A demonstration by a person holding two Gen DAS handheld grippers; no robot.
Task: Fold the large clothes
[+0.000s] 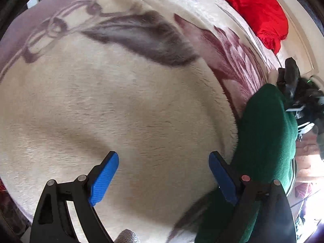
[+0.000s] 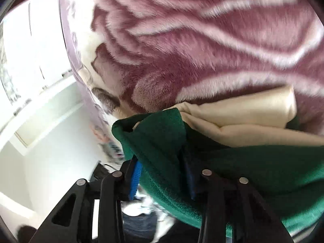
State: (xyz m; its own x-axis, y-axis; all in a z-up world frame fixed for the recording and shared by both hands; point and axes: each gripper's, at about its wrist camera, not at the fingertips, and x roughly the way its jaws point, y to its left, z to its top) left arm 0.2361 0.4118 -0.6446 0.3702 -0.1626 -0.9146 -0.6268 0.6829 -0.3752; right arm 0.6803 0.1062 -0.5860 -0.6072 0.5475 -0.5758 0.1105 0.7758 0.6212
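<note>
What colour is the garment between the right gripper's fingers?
Dark green garment, with a cream lining. The right wrist view shows it best.

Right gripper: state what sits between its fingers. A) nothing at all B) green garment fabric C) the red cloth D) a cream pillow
B: in the right wrist view a fold of the green garment is bunched between the fingers of the right gripper.
</note>
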